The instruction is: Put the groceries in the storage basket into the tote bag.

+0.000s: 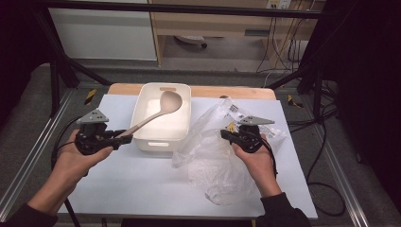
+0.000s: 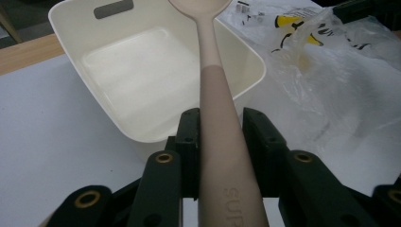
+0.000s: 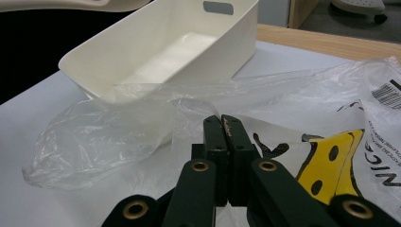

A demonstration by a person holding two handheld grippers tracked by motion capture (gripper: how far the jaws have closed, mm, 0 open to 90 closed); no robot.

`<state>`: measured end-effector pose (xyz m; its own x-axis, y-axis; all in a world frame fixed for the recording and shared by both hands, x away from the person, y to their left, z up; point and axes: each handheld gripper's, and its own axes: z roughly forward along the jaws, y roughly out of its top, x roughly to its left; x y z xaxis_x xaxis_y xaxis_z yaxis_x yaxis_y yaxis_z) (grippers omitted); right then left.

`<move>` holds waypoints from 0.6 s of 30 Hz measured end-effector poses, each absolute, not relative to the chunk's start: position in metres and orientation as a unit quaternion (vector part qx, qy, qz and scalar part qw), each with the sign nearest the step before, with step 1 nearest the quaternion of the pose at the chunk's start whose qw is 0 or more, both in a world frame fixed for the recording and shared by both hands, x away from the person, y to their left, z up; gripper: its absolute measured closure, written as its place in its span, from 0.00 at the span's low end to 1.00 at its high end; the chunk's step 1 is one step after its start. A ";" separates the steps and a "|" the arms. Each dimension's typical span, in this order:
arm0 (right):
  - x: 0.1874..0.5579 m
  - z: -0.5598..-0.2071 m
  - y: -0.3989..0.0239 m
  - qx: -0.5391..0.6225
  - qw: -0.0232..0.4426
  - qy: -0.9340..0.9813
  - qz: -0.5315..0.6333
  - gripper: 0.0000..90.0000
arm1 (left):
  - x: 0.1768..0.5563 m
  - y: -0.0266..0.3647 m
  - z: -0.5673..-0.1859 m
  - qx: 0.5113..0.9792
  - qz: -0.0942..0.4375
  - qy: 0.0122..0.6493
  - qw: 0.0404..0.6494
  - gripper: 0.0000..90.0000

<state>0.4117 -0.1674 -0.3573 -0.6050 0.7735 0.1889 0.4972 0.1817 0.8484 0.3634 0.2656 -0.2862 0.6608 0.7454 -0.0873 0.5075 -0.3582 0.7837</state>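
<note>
The left gripper [image 1: 124,139] is clamping its fingers on the spoon [image 1: 163,108] over the bin [image 1: 142,108]; the right gripper [image 1: 226,135] is pinching the plastic bag [image 1: 213,161], fingers together.

On the handle of the spoon [image 2: 222,142] we read the embossed letters "SUP", cut off at the picture's near edge. On the plastic bag [image 3: 331,142] we read black letters "NICE" at the right edge, beside a yellow and black mark, and a barcode [image 3: 388,93] whose digits are too small to make out.
</note>
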 end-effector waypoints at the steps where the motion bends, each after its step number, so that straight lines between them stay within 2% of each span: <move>1: 0.412 -0.357 -0.167 0.420 0.143 0.756 0.482 1.00 | 0.360 0.266 -0.285 0.812 0.143 0.384 0.415 0.76; 10: 0.412 -0.358 -0.167 0.421 0.141 0.755 0.482 1.00 | 0.338 0.270 -0.278 0.823 0.137 0.361 0.417 0.76; 18: 0.411 -0.359 -0.165 0.420 0.140 0.756 0.481 1.00 | 0.333 0.273 -0.277 0.825 0.140 0.353 0.418 0.76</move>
<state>0.4114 -0.1653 -0.3592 -0.6071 0.7710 0.1925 0.5008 0.1831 0.8460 0.3331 0.2733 -0.2772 0.7117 0.6994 -0.0649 0.4658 -0.4008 0.7889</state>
